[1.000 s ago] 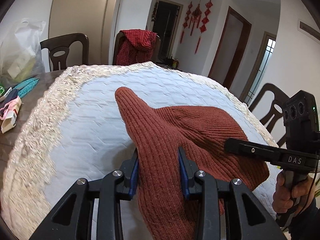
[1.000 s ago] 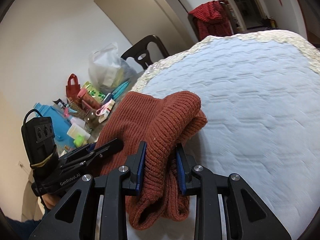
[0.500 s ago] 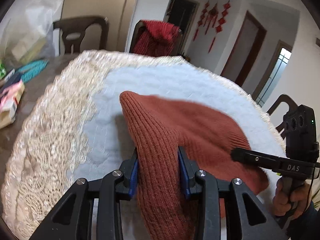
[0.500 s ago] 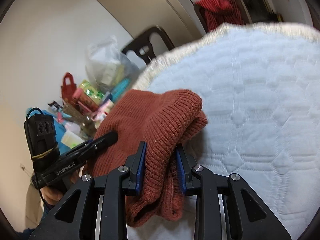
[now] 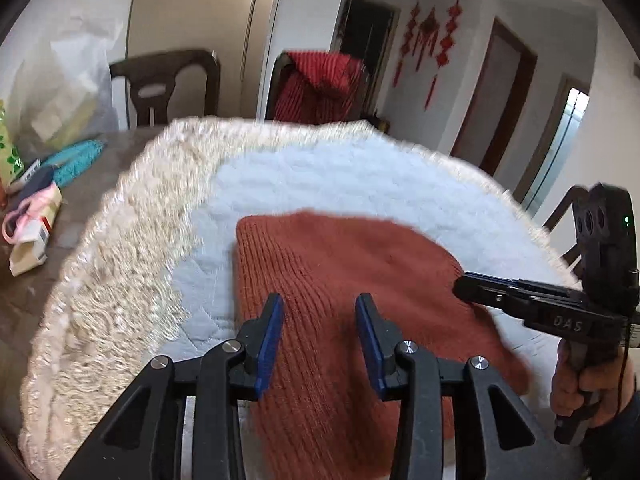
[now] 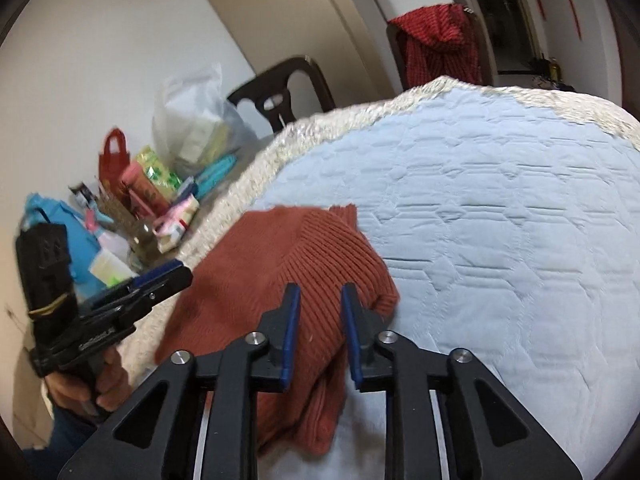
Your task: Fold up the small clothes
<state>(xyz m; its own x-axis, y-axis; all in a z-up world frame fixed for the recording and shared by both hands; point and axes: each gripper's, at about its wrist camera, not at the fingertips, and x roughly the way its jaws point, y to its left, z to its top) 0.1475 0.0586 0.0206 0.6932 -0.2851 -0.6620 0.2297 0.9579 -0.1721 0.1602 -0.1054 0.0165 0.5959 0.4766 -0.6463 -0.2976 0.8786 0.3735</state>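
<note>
A rust-brown ribbed knit garment (image 5: pixel 360 264) lies folded on a pale blue quilted cloth (image 5: pixel 340 176). My left gripper (image 5: pixel 320 300) hovers over its near left part. The jaws stand apart, the knit lies flat under them and is not pinched. In the right wrist view the garment (image 6: pixel 280 264) lies under my right gripper (image 6: pixel 320 290). Those jaws are closing, with the fabric below them and not pressed by the pads. Seen from the left wrist, the right gripper (image 5: pixel 460 286) has its tip at the garment's right edge. The left gripper (image 6: pixel 186 274) sits at its left edge.
The quilted cloth (image 6: pixel 500 200) has a cream lace border (image 5: pixel 120 272). Boxes, bags and bottles (image 6: pixel 140 200) crowd the bare table to the left. Behind stand a dark chair (image 5: pixel 164 80) and one draped with a red knit (image 5: pixel 316 84). A hand (image 5: pixel 580 384) holds the right gripper.
The raised folds that both grippers pinched have dropped, and the garment now lies flatter on the quilt. Both grippers shifted toward the lace edge. The right jaws have narrowed.
</note>
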